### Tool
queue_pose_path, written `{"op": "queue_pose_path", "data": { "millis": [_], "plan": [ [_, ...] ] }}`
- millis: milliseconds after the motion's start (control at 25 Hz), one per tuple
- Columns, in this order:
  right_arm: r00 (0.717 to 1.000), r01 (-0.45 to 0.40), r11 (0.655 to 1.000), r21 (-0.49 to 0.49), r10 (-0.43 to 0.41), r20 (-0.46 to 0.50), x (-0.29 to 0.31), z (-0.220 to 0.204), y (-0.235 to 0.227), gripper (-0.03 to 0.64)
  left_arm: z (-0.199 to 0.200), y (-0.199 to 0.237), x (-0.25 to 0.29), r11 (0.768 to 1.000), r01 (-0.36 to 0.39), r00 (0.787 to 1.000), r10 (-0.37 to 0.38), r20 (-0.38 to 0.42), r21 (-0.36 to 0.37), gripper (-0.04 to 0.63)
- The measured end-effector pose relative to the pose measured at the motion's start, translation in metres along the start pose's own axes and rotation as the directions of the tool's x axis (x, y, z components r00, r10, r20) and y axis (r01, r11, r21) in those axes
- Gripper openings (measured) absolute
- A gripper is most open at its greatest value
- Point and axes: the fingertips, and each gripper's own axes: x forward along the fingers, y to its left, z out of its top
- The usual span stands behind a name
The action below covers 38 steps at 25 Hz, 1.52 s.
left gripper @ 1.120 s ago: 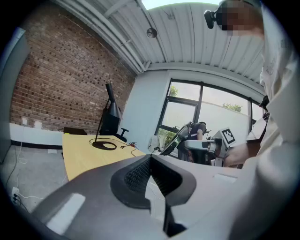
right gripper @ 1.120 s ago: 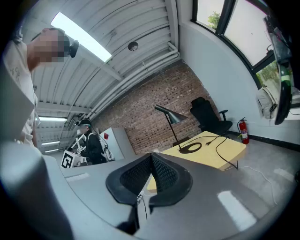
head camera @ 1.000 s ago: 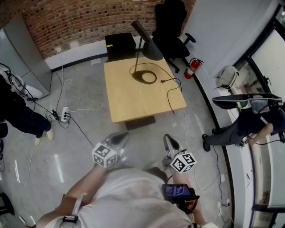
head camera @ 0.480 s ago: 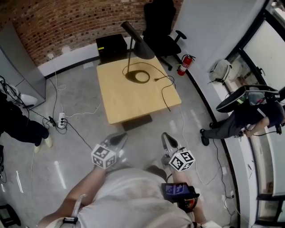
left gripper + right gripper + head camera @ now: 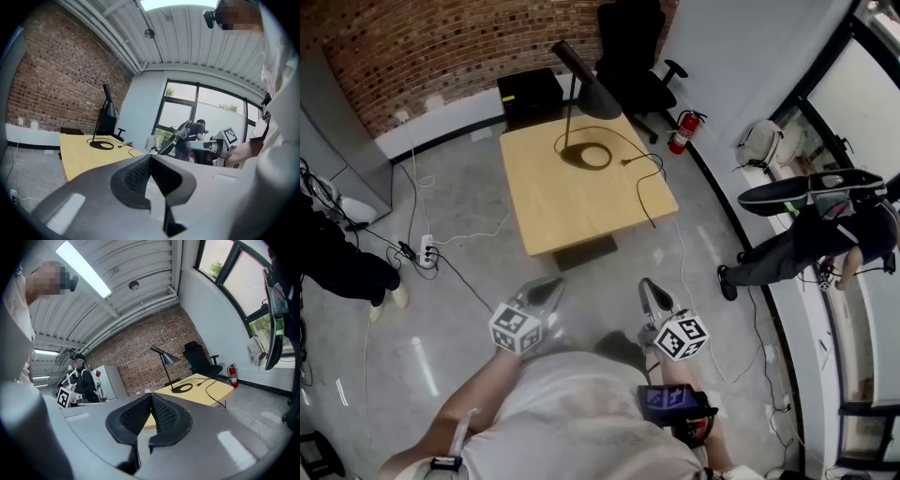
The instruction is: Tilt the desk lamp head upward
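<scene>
head view: black cone-headed desk lamp (image 5: 579, 89) on square wooden table (image 5: 581, 192).

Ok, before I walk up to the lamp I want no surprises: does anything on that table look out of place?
Nothing broken or spilled. The desk lamp stands upright at the table's far edge. Only its black cord stands out: it snakes loose across the top to the near right corner, a possible snag.
</scene>
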Motion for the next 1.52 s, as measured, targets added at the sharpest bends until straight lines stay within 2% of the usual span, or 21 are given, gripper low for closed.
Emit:
{"op": "queue_pose_path", "data": {
  "millis": [160, 480, 760, 1040, 1520],
  "plan": [
    [1.000, 0.029, 0.999, 0.015, -0.029, -0.003, -0.005, 0.000, -0.012, 0.012, -0.003, -0.003, 0.003, 1.000, 0.007, 1.000, -0.007, -0.022, 0.001, 0.002],
    [0.999, 0.028, 0.998, 0.048, -0.027, -0.018, 0.013, -0.002, -0.037, 0.012, 0.000, 0.010, 0.022, 1.000, -0.020, 0.999, 0.020, -0.045, -0.001, 0.002],
    [0.999, -0.032, 0.998, 0.047, 0.033, -0.029, 0.053, 0.013, -0.054, 0.012, 0.017, 0.033, 0.047, 0.997, -0.074, 0.996, 0.074, -0.048, 0.004, 0.002],
    [0.996, -0.086, 0.994, 0.069, 0.086, 0.001, 0.089, 0.040, -0.087, 0.012, 0.041, 0.045, 0.088, 0.996, -0.089, 0.995, 0.090, -0.047, 0.020, 0.002],
    [0.989, -0.145, 0.988, 0.059, 0.146, -0.016, 0.124, 0.064, -0.133, 0.012, 0.069, 0.059, 0.144, 0.990, -0.139, 0.990, 0.140, -0.028, 0.036, 0.002]
  ]
}}
